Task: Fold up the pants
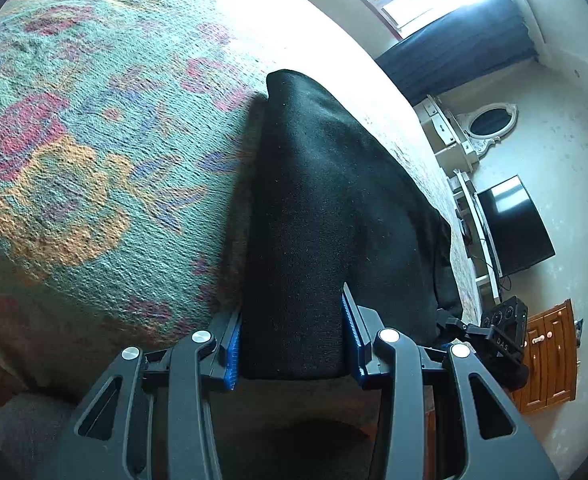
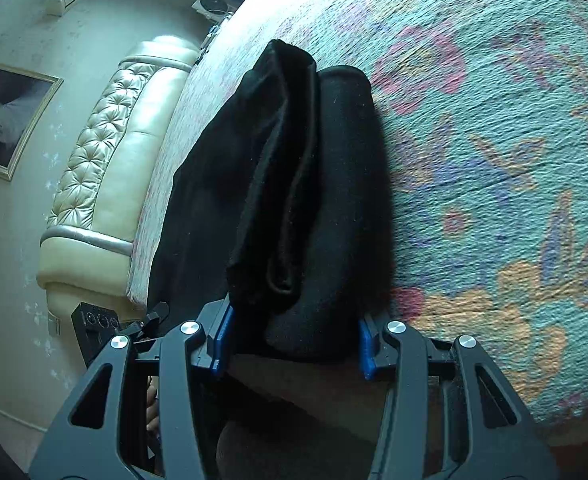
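Bedspread: a floral cover [image 1: 93, 152] in teal, pink and orange spreads over the bed.
Pants: black pants [image 1: 314, 208] lie folded in layers on the bedspread, their near end raised between both tools.
Left gripper: the left gripper [image 1: 291, 344] is clamped on the pants' near edge.
Right gripper: the right gripper [image 2: 294, 340] is clamped on a thick bunched fold of the pants.

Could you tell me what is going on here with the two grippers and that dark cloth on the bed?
A person is folding black fabric pants on a bed covered by a teal floral woven bedspread. The left gripper and the right gripper each have their jaws closed on the near end of the pants. The fabric is already doubled into a thick bundle of layers, and its far end rests on the bedspread.
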{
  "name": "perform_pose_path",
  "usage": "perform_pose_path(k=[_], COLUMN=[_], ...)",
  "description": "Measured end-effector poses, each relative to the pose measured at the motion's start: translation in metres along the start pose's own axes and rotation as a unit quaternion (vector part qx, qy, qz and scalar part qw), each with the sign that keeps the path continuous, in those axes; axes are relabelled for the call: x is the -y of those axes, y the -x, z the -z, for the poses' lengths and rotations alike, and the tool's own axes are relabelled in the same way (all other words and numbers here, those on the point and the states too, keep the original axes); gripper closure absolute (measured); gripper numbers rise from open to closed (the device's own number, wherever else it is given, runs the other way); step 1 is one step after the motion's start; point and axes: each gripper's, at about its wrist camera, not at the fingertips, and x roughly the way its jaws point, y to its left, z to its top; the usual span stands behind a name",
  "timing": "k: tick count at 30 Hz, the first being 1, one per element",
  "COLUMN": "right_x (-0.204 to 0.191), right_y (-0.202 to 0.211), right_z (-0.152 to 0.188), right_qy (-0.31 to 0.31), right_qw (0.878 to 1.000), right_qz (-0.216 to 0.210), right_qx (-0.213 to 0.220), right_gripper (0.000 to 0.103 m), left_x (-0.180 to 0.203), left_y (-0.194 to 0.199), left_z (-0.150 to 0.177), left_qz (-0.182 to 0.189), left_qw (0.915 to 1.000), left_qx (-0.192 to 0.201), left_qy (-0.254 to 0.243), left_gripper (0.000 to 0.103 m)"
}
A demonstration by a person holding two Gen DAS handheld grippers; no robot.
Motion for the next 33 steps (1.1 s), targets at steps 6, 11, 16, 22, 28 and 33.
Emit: perform_pose_path(k=[6, 11, 16, 22, 28, 33], right_x=[0.016, 0.028, 0.047, 0.036, 0.018, 0.029], right_y=[0.01, 0.029, 0.046, 0.022, -0.005, 0.0], right_z=[0.002, 0.007, -0.003, -0.035, -0.051, -0.05], right_qy=[-0.024, -0.045, -0.075, -0.046, -0.008, -0.018], right_qw=[0.999, 0.997, 0.994, 0.996, 1.0, 0.999], right_qz=[-0.034, -0.059, -0.075, -0.072, -0.026, -0.041], right_qx=[0.0, -0.005, 0.013, 0.005, -0.012, -0.017], right_gripper=[0.055, 0.046, 0.037, 0.03, 0.053, 0.071], left_x=[-0.017, -0.038, -0.058, -0.055, -0.043, -0.038], left_y=[0.002, 0.028, 0.038, 0.003, -0.024, -0.03], left_z=[0.002, 0.006, -0.006, -0.035, -0.057, -0.054], left_qz=[0.061, 0.108, 0.129, 0.154, 0.129, 0.093], left_qw=[0.9979, 0.9919, 0.9867, 0.9828, 0.9895, 0.9951], left_qx=[-0.009, 0.007, 0.029, -0.005, -0.024, -0.025], left_qy=[0.02, 0.066, 0.094, 0.103, 0.061, 0.023], left_gripper=[0.054, 0.054, 0.054, 0.054, 0.055, 0.067])
